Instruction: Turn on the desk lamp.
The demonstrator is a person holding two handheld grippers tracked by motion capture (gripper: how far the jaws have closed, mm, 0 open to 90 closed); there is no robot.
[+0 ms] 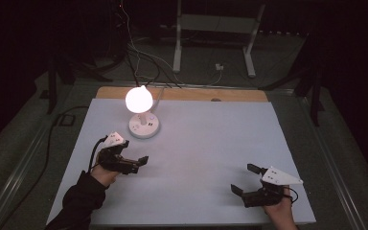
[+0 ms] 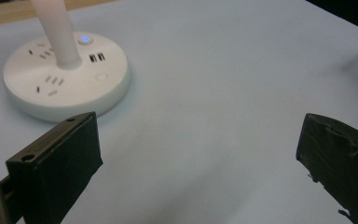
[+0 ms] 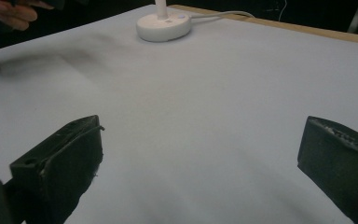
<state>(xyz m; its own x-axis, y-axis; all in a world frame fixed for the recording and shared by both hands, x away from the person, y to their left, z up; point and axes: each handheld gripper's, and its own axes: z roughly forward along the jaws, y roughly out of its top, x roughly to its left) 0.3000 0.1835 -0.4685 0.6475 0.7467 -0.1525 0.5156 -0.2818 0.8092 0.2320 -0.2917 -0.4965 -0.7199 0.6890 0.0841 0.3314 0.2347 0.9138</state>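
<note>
A lit desk lamp stands at the back left of the white table (image 1: 206, 143), its glowing head (image 1: 139, 99) above a round white base (image 1: 144, 126) with sockets. My left gripper (image 1: 141, 162) hovers just in front of that base, open and holding nothing. In the left gripper view the base (image 2: 67, 79) lies close ahead at upper left, with the stem (image 2: 56, 32) rising from it and a blue light on; the left gripper (image 2: 198, 163) spreads wide. My right gripper (image 1: 245, 178) rests open near the front right. In the right gripper view the right gripper (image 3: 200, 172) faces bare table, and the lamp base (image 3: 164, 25) is far off.
A wooden strip (image 1: 196, 94) edges the table's back. The lamp's white cord (image 3: 223, 15) runs off behind it. Cables and a white stand (image 1: 215, 24) lie on the dark floor beyond. A hand (image 3: 11, 11) is at the top left of the right gripper view.
</note>
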